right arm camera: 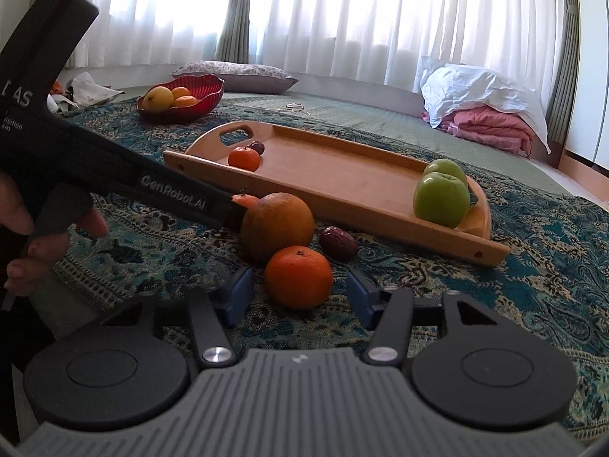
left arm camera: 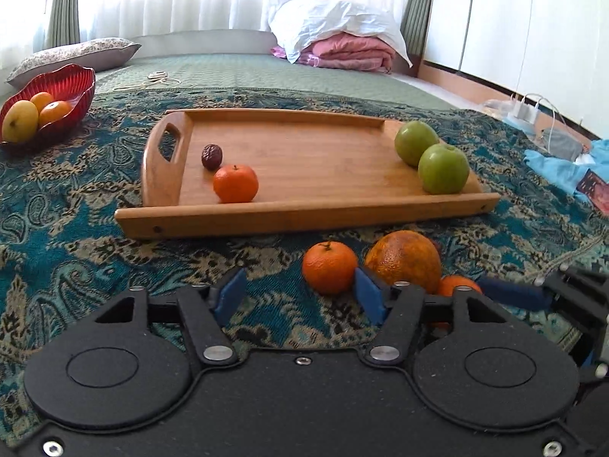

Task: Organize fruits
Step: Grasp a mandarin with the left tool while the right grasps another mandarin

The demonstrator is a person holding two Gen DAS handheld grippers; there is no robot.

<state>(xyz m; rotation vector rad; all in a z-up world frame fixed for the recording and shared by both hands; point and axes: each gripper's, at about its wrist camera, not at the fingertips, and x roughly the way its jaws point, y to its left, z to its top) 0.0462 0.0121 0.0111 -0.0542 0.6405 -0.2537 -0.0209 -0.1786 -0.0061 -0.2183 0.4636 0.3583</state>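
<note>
1. Tangerine (right arm camera: 298, 276) nearest you lies on the patterned cloth (right arm camera: 495, 304) straight ahead of your right gripper (right arm camera: 298, 297), between its two blue fingers (right arm camera: 238, 295); they stand apart with a gap on each side of the fruit, not pressing it. It is round, so no axis to line up with.
2. Your left gripper (left arm camera: 300, 295) has its fingers apart and nothing between them; a second tangerine (left arm camera: 329, 267) sits just ahead and to the right of centre, beside the right finger (left arm camera: 367, 291).
3. Just behind both lie the big orange (right arm camera: 277, 226) and a dark date (right arm camera: 337, 242), still on the cloth.
4. Farther on, the wooden tray (left arm camera: 304, 213) holds a tangerine, a date and two green apples (left arm camera: 443, 169).
5. Farthest, to the left, the red bowl (left arm camera: 82, 91) holds yellow and orange fruit; your left hand looks nearer to it.
</note>
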